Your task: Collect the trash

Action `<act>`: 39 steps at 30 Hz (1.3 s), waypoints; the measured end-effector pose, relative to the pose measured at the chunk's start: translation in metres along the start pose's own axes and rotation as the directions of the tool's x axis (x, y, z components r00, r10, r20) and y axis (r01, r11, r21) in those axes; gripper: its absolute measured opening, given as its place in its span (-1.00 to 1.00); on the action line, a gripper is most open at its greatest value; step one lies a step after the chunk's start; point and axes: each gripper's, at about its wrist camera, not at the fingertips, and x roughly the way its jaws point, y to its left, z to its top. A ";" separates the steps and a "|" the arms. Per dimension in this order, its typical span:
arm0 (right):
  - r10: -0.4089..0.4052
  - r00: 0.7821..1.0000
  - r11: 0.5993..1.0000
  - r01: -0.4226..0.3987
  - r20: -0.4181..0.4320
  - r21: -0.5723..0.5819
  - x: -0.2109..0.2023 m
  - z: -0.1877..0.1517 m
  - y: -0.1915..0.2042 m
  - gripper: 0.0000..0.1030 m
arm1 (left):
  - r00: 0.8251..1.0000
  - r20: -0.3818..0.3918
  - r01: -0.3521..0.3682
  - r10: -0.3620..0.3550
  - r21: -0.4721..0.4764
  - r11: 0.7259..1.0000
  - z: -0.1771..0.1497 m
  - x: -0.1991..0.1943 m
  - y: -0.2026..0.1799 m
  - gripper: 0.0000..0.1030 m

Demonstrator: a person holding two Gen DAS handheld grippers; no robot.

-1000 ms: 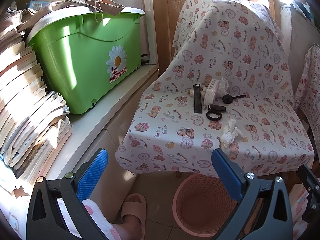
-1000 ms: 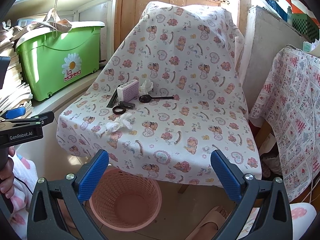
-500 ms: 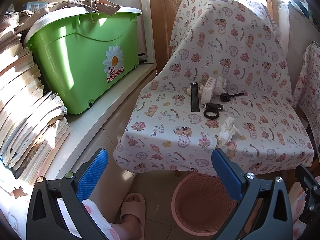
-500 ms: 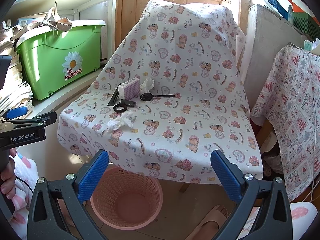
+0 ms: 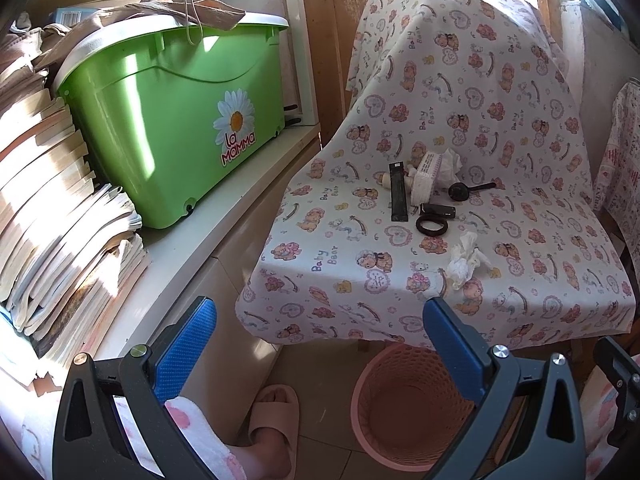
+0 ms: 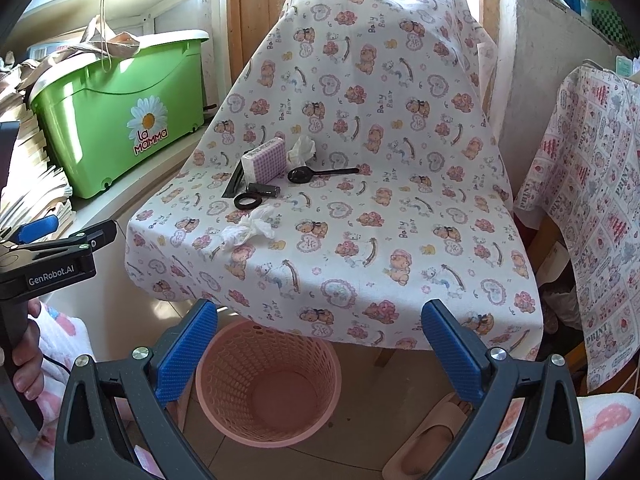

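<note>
Pink plastic, the perforated waste basket point(image 6: 268, 384) stands empty on the floor under the front edge of the cloth-covered chair point(image 6: 360, 240). On the seat a crumpled white tissue point(image 6: 250, 230) lies near the front left, and another tissue point(image 6: 301, 148) sits farther back beside a checked box point(image 6: 266, 160), a black spoon point(image 6: 316, 174), a black ring point(image 6: 248, 201) and a dark strip point(image 5: 399, 197). The left hand-held gripper point(image 5: 320, 340) and the right hand-held gripper point(image 6: 320, 340) both hang with fingers spread wide apart, empty, short of the chair, and a green lidded bin point(image 5: 176, 128) sits on the shelf to the left.

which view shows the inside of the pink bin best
The right wrist view: the bin sits whole between the open tongs, and you see down to its bare bottom. In the left wrist view the bin is partly hidden behind a finger, and its bottom is harder to see.
</note>
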 end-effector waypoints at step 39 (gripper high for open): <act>0.229 0.972 0.971 -0.232 -0.050 -0.058 0.065 0.073 0.026 0.03 | 0.979 -0.051 0.202 -0.197 0.124 0.971 0.098 0.046 -0.018 -0.11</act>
